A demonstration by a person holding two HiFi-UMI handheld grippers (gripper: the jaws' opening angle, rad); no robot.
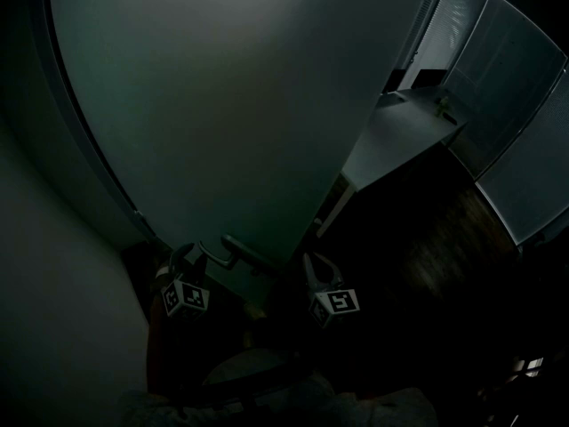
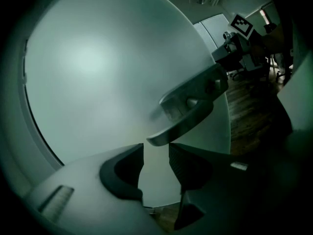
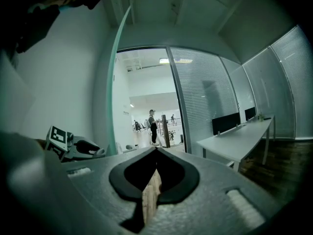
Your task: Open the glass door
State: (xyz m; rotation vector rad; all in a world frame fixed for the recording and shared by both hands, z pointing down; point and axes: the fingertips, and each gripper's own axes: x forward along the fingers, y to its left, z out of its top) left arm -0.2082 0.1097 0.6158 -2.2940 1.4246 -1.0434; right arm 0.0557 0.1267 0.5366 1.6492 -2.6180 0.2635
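The frosted glass door (image 1: 231, 96) fills most of the dim head view and stands ajar, its free edge (image 3: 113, 82) showing in the right gripper view. Its metal lever handle (image 1: 238, 252) juts out low on the door. My left gripper (image 1: 191, 261) sits just left of the handle. In the left gripper view its jaws (image 2: 155, 155) are open by a narrow gap, and the lever's end (image 2: 188, 106) hangs just past the tips, not gripped. My right gripper (image 1: 318, 269) hovers right of the door edge, shut on nothing (image 3: 156, 152).
A white desk (image 1: 400, 132) stands beyond the door edge on the right, with frosted partition walls (image 1: 516, 123) behind it and dark wood floor (image 1: 427, 256) below. Through the doorway a bright hall (image 3: 146, 111) shows, with a person standing far off.
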